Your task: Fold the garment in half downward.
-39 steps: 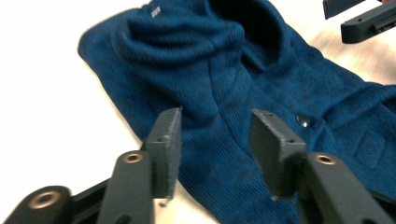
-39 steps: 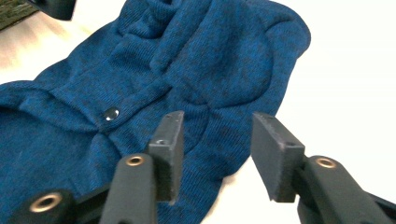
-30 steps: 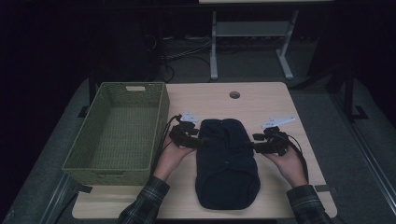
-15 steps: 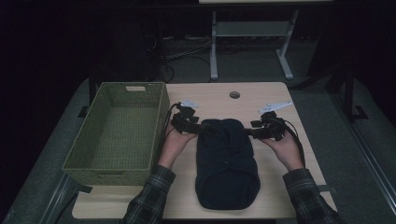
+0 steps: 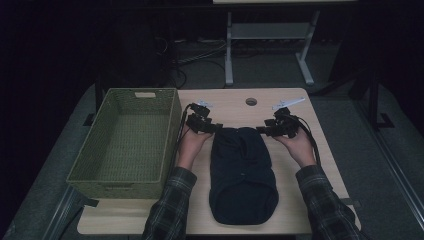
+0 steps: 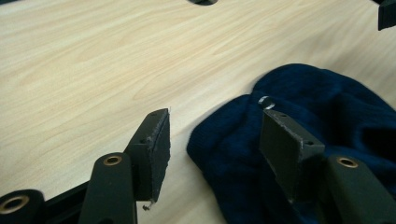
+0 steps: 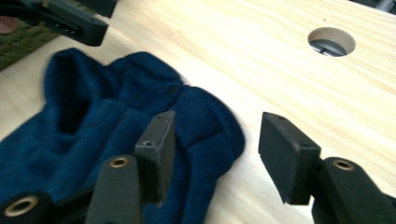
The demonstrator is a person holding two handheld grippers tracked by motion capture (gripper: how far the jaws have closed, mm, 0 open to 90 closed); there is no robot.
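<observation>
Garment: dark navy knitted piece [image 5: 243,175], ribbed, lying flat and lengthwise on the pale wooden worktop [image 5: 227,107]; narrower and rumpled at the far end, wider and rounded at the near end; a fold or hollow visible in the far part in the right gripper view [image 7: 116,121]; a small dark button-like spot near the far edge there

Place of garment: right of the green woven basket [image 5: 125,142] and apart from it; far end short of the round cable hole [image 5: 251,101] in the worktop; near end close to the near worktop edge

Change since earlier: both hands farther up along the garment's sides than a second ago, now at its far corners rather than beside its middle; garment itself in much the same spot, far end now more bunched

Left gripper: [image 5: 212,129] at the garment's far left corner, on the side toward the basket; jaws apart, having just been closing a little; in the left gripper view [image 6: 215,140] one jaw over bare wood, the other over the knit, the garment's edge lying between them; pads not pressing on it

Right gripper: [image 5: 263,131] at the garment's far right corner, on the side away from the basket; jaws apart, about half open; in the right gripper view [image 7: 217,149] one jaw above the knit, the other above bare wood, the rounded corner of the garment between them; no clamping seen
</observation>
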